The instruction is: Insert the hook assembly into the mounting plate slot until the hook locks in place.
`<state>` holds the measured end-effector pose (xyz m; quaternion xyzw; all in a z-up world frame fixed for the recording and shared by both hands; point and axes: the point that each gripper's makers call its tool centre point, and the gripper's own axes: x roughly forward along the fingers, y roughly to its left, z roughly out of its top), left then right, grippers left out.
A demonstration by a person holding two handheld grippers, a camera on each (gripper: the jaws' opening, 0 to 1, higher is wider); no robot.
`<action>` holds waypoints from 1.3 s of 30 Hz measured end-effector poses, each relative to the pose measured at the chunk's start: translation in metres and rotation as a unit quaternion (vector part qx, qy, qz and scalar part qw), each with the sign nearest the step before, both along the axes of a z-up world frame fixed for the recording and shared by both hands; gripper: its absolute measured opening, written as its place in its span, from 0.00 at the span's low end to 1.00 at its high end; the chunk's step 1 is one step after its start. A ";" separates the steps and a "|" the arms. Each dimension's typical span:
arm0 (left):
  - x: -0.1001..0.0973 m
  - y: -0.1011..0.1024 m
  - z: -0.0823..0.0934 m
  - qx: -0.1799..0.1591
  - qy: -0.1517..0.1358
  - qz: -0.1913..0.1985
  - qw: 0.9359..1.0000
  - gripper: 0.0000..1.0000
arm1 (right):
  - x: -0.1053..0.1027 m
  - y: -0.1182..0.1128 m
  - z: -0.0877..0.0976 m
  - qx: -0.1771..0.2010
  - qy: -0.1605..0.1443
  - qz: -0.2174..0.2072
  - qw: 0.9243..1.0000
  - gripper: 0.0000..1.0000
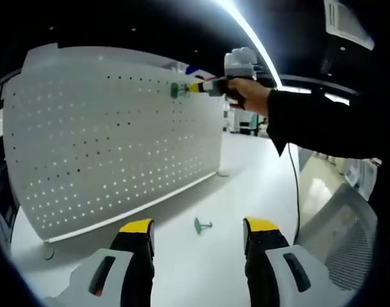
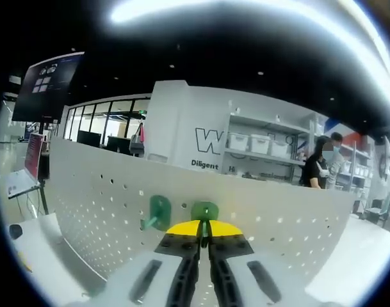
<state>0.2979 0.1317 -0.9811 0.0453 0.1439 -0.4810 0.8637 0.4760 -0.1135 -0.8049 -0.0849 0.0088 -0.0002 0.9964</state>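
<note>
While your right gripper (image 2: 204, 238) presses up against the pegboard (image 2: 105, 211), its yellow-tipped jaws sit pinched almost together on a green hook (image 2: 205, 211) just above centre of the right gripper view, the hook's round head flat against the perforated panel. Just left of it, a second green hook (image 2: 158, 213) is already seated on the board, its arm sticking out toward lower left. Over in the left gripper view, your right gripper (image 1: 196, 87) shows at upper centre, tips at the green hook (image 1: 175, 90) near the pegboard (image 1: 105, 147) top edge, your hand (image 1: 249, 96) and dark sleeve reaching in from the right. Your left gripper (image 1: 198, 233) hangs at the bottom with jaws wide apart, holding nothing. Between those jaws, a spare green hook (image 1: 202, 225) lies on the white table (image 1: 246, 179), well apart from the board.
</note>
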 end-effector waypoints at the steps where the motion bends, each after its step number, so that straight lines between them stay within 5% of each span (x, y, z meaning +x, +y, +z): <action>1: 0.000 0.000 0.000 0.000 0.000 0.000 1.000 0.57 | 0.000 0.000 0.000 0.001 0.000 0.000 1.000 0.01; 14: -0.001 -0.001 -0.003 0.003 0.002 -0.003 1.000 0.56 | 0.005 -0.003 -0.004 0.001 -0.006 -0.015 1.000 0.01; 24: 0.000 -0.001 -0.003 0.002 0.004 -0.001 1.000 0.56 | 0.004 0.001 -0.006 -0.073 0.003 -0.035 0.997 0.02; 39: -0.002 -0.002 -0.004 0.003 0.005 -0.005 1.000 0.55 | -0.015 -0.006 -0.041 -0.034 0.037 -0.031 0.998 0.07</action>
